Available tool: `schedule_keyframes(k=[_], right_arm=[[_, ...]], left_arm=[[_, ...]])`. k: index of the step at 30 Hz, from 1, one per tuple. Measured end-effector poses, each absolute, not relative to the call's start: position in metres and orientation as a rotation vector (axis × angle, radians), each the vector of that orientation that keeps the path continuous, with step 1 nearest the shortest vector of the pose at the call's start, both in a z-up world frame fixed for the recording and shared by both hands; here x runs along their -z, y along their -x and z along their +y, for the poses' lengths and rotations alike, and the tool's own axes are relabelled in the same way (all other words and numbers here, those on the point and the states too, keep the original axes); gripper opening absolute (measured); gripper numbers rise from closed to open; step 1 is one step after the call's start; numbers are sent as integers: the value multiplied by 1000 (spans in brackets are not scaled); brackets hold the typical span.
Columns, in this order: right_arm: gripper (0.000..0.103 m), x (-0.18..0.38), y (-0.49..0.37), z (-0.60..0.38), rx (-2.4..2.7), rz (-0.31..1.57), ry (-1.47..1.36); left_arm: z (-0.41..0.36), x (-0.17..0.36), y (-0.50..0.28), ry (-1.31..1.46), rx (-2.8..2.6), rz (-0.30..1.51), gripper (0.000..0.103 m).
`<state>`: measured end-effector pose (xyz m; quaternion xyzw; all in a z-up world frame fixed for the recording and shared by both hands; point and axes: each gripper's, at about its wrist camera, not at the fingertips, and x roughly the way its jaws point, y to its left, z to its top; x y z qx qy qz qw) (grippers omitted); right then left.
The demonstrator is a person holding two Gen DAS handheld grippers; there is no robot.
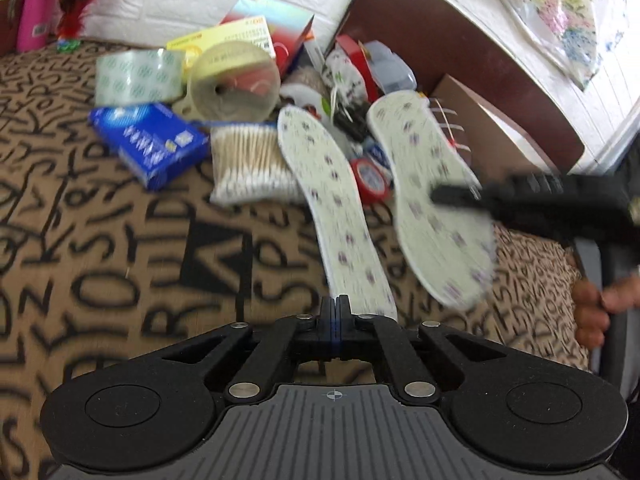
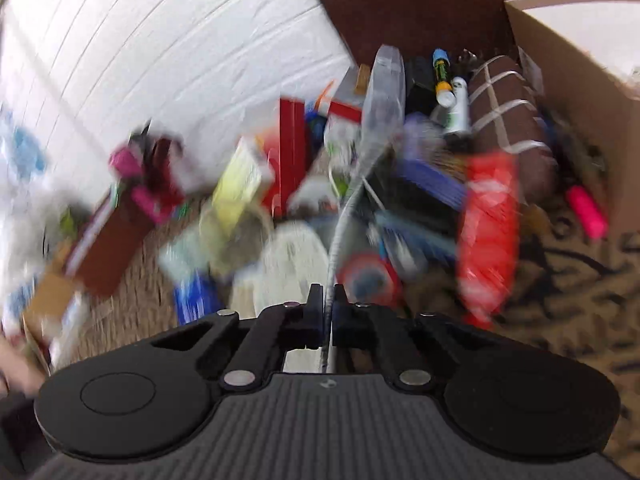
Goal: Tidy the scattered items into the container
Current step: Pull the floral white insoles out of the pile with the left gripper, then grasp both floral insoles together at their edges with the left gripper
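Left wrist view: black left gripper (image 1: 335, 304) pinching the heel of a long white fabric insole with purple dots (image 1: 332, 192), toe reaching toward the pile. Lying just left of that insole, a clear bag of wooden cotton swabs (image 1: 250, 160); further left, a blue rectangular carton (image 1: 150, 140). Beyond the swabs, a beige tape roll (image 1: 234, 80) and a clear printed tape roll (image 1: 138, 76). Right of the insole, black right gripper (image 1: 452, 194) clamping a second matching white insole (image 1: 436, 208), with a brown cardboard box (image 1: 480, 124) behind.

Right wrist view, badly blurred: right gripper (image 2: 328, 300) squeezing the second insole (image 2: 382, 92) edge-on. Cardboard box (image 2: 568, 80) standing far right of it; a red round tape roll (image 2: 370, 276) sitting just right.
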<state>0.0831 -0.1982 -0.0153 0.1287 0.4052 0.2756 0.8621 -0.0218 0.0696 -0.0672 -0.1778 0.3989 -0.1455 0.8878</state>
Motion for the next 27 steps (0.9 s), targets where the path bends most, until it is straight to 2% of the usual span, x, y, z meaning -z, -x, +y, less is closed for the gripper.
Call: schedule_keyframes(k=[1,2,4,6,7,8,9,12,17,20,22,23,26,27], right_arm=[[4,18,-73,-206,-586,866,-247],[4,21,-63,-214,-587,886,-232],[5,31,-49,-229,-579,930,-203],[19,41,-41,-239,-548,957,-196],[23,45,-39,-242,-529,965,-199],[33,48,-37,-244,-513,966,-192],[47,49,-33,-245,-499,960,-173],[73,47,-24,-239,-476,916,-88],[85,46,-15,-226,-415,852,85],[86,49,-15,-225,-410,855,88],[86,52,-16,-221,-413,860,83],[86,54,-17,-219,-412,862,81],[86,58,-18,-213,-413,853,87],[84,59,-18,-212,-415,848,91]], left_arm=[[70,68,24,379,301,841,0],[70,69,25,389,288,845,17],[72,69,24,417,234,826,28],[73,68,17,449,218,808,42],[73,68,11,463,222,806,52],[71,68,5,469,222,805,55],[69,67,0,464,221,803,55],[61,67,-20,430,213,794,60],[55,73,-53,457,198,818,60],[43,78,-69,438,216,832,63],[34,80,-74,398,213,820,60],[31,80,-75,367,206,823,30],[30,79,-72,354,223,843,11],[31,79,-69,360,238,851,8]])
